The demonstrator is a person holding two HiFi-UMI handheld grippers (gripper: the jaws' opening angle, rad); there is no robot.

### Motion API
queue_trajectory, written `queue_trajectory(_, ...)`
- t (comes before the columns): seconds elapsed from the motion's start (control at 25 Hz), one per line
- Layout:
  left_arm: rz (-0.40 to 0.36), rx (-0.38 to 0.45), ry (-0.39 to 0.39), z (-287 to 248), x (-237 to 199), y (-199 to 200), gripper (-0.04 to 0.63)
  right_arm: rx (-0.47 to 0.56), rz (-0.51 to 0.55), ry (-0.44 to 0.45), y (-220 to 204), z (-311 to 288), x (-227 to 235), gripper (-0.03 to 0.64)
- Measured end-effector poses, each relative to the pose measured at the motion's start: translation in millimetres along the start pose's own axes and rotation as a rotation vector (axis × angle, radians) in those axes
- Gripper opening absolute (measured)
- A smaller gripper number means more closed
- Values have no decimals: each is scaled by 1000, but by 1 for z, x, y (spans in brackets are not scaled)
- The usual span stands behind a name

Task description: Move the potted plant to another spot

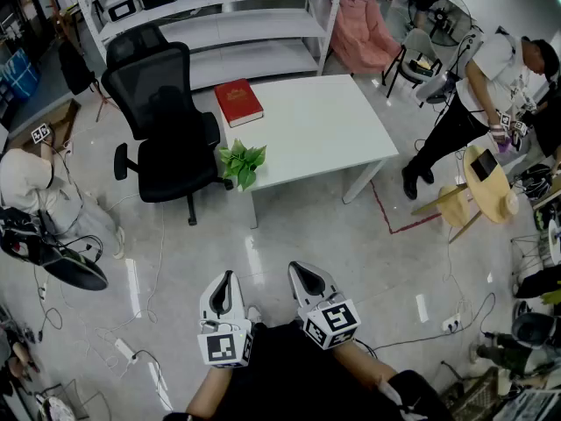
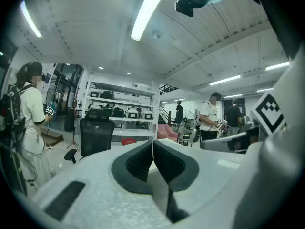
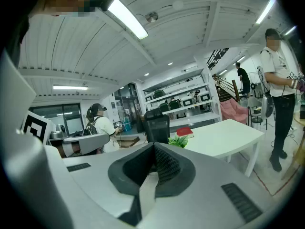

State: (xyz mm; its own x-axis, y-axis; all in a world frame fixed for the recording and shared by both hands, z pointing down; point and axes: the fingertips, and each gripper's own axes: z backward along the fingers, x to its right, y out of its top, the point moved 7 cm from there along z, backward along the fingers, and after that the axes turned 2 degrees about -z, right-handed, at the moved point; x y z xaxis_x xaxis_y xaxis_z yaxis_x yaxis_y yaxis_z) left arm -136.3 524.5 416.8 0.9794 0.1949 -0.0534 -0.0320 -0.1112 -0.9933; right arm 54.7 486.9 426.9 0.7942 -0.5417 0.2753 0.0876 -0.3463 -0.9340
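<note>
Left gripper and right gripper are both held low, close to the person's body. Each one has its jaws pressed together with nothing between them. The potted plant is well apart from them, right on the near left corner of the white table, and its leaves hang over the edge. A red book lies behind it, a little apart. I think the job has not begun. To do it well, the person should walk up to the table, spread one pair of jaws wide, and take the pot low down, not by the soft leaves. The leaves hide the pot from up here. It sits so near the edge that a bump could knock it off. The black chair stands just beside that corner, so coming from the front looks easier. The floor in front is bare, but cables lie on the left. The table top to the right has lots of free room.
</note>
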Motion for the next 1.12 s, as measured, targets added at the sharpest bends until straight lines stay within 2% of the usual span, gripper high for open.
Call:
queue_trajectory(0.36, 11, -1, -14, 7, -10, -2, 18, -3, 6, -12, -4, -2, -12, 11)
queue_trajectory(0.6, 23, -10, -36, 7, -22, -4, 18, 4, -36, -29, -6, -9, -19, 11)
queue_trajectory(1.12, 29, 0, -117, 11, -73, -10, 18, 9, -34, -121, -21, -37, -53, 12)
